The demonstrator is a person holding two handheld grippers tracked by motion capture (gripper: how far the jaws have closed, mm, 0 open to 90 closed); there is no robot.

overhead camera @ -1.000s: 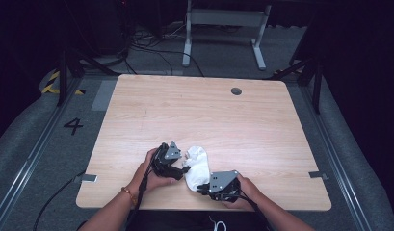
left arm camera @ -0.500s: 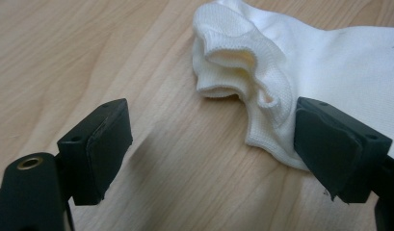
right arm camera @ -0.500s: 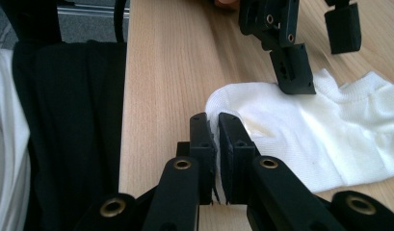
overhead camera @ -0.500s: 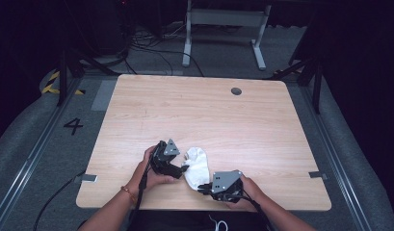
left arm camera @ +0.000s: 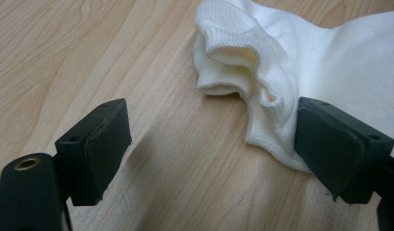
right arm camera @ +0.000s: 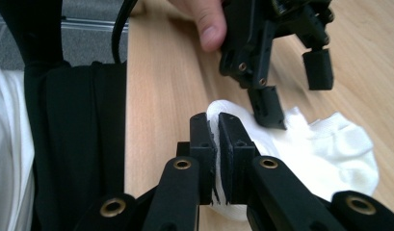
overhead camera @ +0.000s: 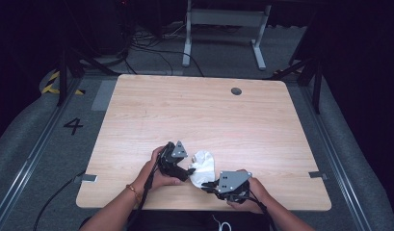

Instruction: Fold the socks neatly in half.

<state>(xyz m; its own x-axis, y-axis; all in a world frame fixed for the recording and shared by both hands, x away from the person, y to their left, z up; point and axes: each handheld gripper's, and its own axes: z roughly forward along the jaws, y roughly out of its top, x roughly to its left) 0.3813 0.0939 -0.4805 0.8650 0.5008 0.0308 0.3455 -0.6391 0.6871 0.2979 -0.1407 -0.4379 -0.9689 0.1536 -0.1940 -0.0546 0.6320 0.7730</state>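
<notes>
While right gripper [right arm camera: 215, 144] pinches sock [right arm camera: 324, 149] | left gripper [left arm camera: 211, 149] spread beside it

left gripper [overhead camera: 189, 171]: lower centre of the high view, jaws spread wide, held in the left hand [overhead camera: 158, 168]
right gripper [right arm camera: 216, 139]: jaws pinched nearly together, gripping white fabric

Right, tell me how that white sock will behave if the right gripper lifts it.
The white sock probably droops: its ribbed cuff already lies in soft folds. It looks light, thin knit. The right gripper pinches just an edge fold, so the sock likely dangles and swings rather than slipping out.
</notes>
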